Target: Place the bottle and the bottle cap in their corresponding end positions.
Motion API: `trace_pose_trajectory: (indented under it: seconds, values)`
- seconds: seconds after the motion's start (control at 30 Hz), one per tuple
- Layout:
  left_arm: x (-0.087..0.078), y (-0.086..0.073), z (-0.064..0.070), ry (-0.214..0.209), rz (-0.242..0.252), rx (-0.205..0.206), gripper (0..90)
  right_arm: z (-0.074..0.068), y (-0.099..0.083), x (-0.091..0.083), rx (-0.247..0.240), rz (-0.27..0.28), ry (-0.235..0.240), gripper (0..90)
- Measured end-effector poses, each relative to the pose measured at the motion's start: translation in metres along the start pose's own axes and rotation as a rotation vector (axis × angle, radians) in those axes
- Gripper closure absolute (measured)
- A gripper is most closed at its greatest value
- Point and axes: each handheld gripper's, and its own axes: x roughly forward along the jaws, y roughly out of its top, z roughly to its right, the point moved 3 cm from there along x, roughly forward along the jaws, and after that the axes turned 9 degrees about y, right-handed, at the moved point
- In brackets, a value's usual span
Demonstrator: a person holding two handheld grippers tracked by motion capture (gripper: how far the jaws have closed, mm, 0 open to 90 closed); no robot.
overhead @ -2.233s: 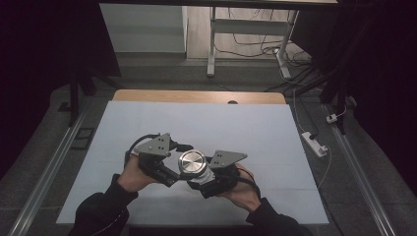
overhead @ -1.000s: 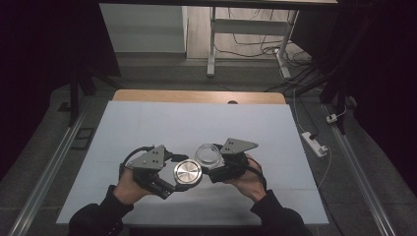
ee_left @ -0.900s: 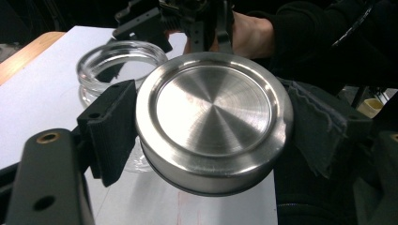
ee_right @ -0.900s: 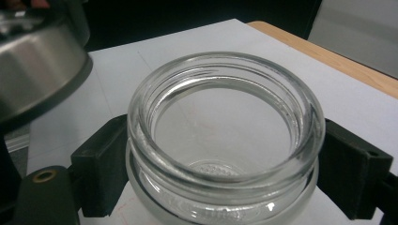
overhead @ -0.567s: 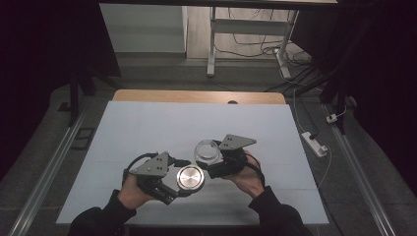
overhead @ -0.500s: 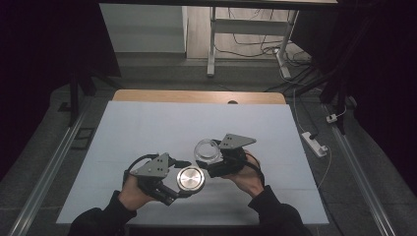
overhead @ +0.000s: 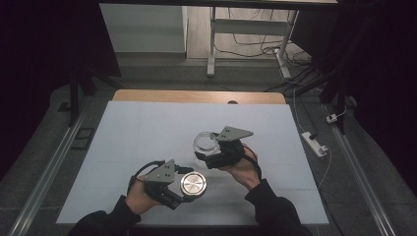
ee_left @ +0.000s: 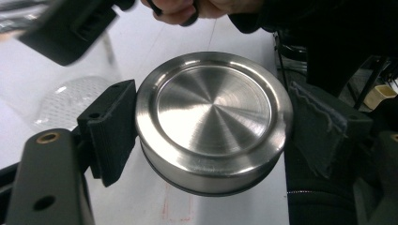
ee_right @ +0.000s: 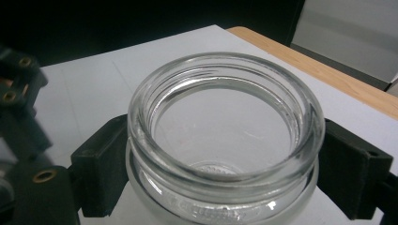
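Glass jar sits pinched between the two black jaws of the right tool, held upright near the middle of the pale worktop, mouth open and facing up. In the right gripper view its thick threaded rim shows clean and empty, with the jaws pressing on opposite sides just below the threads; gripping there probably keeps the mouth clear and the body steady against any twisting. From the high view I cannot tell whether its base rests on the worktop or hangs just above it.

The steel lid is off the jar and clamped by its rim in the left tool, whose jaws close on it from either side. It lies flat, brushed top upward, nearer the person's edge of the worktop and to the left of the jar, the two apart. Holding the lid by the edge leaves its underside free, which would suit setting it down or bringing it back over the jar's mouth.

Each tool is carried in one hand, the right hand angled in toward the jar, the left hand low near the front edge. Beyond the far wooden edge of the worktop, cables lie on the floor.
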Motion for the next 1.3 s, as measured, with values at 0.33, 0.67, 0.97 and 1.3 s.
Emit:
trace_pose_trajectory:
  seconds: [0.33,0.67,0.97,1.3]
  values:
    - [0.02,-0.013,-0.003,-0.012,-0.019,-0.006,20.9,0.016,0.004,0.014,0.008,-0.006,-0.049,14.3]
    - [0.037,-0.021,-0.013,0.036,-0.06,-0.022,20.9,0.03,0.007,0.032,-0.011,-0.01,-0.078,14.3]
    - [0.052,-0.028,-0.024,0.09,-0.095,-0.048,20.9,0.044,0.01,0.049,-0.015,-0.007,-0.099,14.3]
    - [0.064,-0.035,-0.036,0.152,-0.151,-0.061,20.9,0.058,0.007,0.066,-0.015,-0.022,-0.118,14.2]
